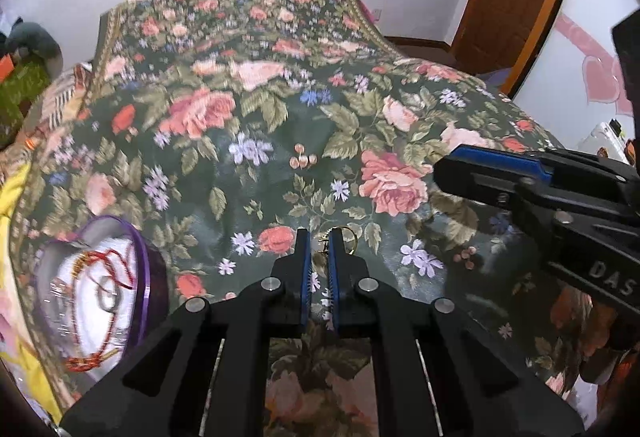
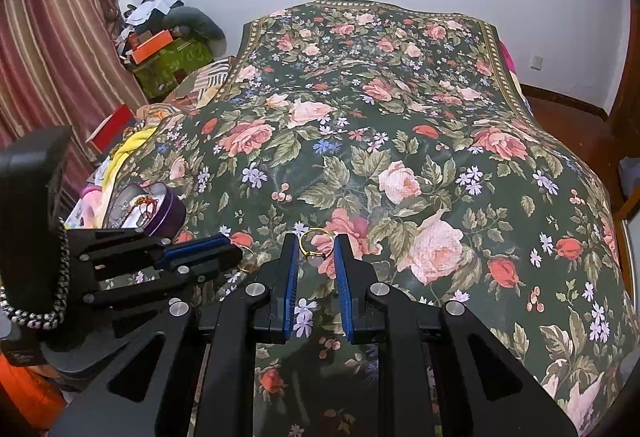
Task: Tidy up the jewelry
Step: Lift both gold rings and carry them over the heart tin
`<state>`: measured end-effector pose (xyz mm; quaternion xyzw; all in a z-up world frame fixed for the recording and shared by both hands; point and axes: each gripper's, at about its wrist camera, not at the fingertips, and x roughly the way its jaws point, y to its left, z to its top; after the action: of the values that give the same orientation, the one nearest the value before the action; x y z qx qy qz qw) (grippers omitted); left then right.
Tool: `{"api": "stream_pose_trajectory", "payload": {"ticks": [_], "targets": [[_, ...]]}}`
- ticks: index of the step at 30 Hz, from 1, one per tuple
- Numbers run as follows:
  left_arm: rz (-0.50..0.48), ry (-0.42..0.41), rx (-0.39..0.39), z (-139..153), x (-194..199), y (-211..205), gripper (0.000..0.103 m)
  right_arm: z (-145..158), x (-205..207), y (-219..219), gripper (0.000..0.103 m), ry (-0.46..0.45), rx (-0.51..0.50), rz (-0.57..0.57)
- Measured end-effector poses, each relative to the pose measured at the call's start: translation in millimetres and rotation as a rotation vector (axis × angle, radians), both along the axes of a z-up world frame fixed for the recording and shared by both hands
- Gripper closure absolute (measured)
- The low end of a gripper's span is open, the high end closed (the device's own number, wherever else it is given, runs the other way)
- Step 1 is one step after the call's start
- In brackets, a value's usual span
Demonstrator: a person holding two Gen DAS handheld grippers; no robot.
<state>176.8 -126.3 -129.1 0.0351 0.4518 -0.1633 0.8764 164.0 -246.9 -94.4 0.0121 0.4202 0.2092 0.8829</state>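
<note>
A bed (image 2: 400,141) covered by a dark green floral bedspread carries all the things of the task. At its left edge stands a round purple tin (image 2: 168,213), lid off and mouth upward, with a red cord bracelet (image 1: 100,265) and other small pieces lying on its pale lining.

The left gripper (image 1: 320,241) hangs low over the bedspread, just right of the tin. Its blue pads stand almost together, pinching a small gold piece of jewelry; a gold ring (image 1: 349,237) shows at the tips, partly hidden by the right finger. Motion blur makes it uncertain whether this loop is the pinched part itself or only hangs from it.

The right gripper (image 2: 317,249) holds a second gold ring with a pale stone (image 2: 316,247) across its tips, jaws partly closed so that each pad touches one side of the band. The ring stands roughly upright, its opening facing the camera and its axis running along the fingers; the stone setting points down toward the bedspread. A ring has no true long axis; its widest span lies crosswise, from pad to pad.

Step in hand, as judged: both pieces are lifted and await transfer to the tin. The next move calls for carrying each gripper leftward over the open mouth of the tin, the nearer left one first, then parting the jaws low enough that the ring drops onto the lining and does not bounce off the rim.
</note>
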Motion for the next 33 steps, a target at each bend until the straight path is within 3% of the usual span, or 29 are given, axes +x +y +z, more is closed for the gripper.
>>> {"api": "stream_pose_trajectory", "payload": {"ticks": [10, 20, 33], "targets": [[0.047, -0.110, 0.004, 38.0, -17.1, 15.8, 0.096, 14.4, -4.8, 12.5, 0.087, -0.028, 0.008, 0.027], [0.158, -0.206, -0.011, 78.0, -37.3, 76.5, 0.096, 36.8, -6.6, 62.4, 0.087, -0.086, 0.031, 0.114], [0.324, -0.228, -0.045, 82.6, -52.3, 163.0, 0.096, 31.9, -10.9, 138.2, 0.087, -0.078, 0.041, 0.257]]}}
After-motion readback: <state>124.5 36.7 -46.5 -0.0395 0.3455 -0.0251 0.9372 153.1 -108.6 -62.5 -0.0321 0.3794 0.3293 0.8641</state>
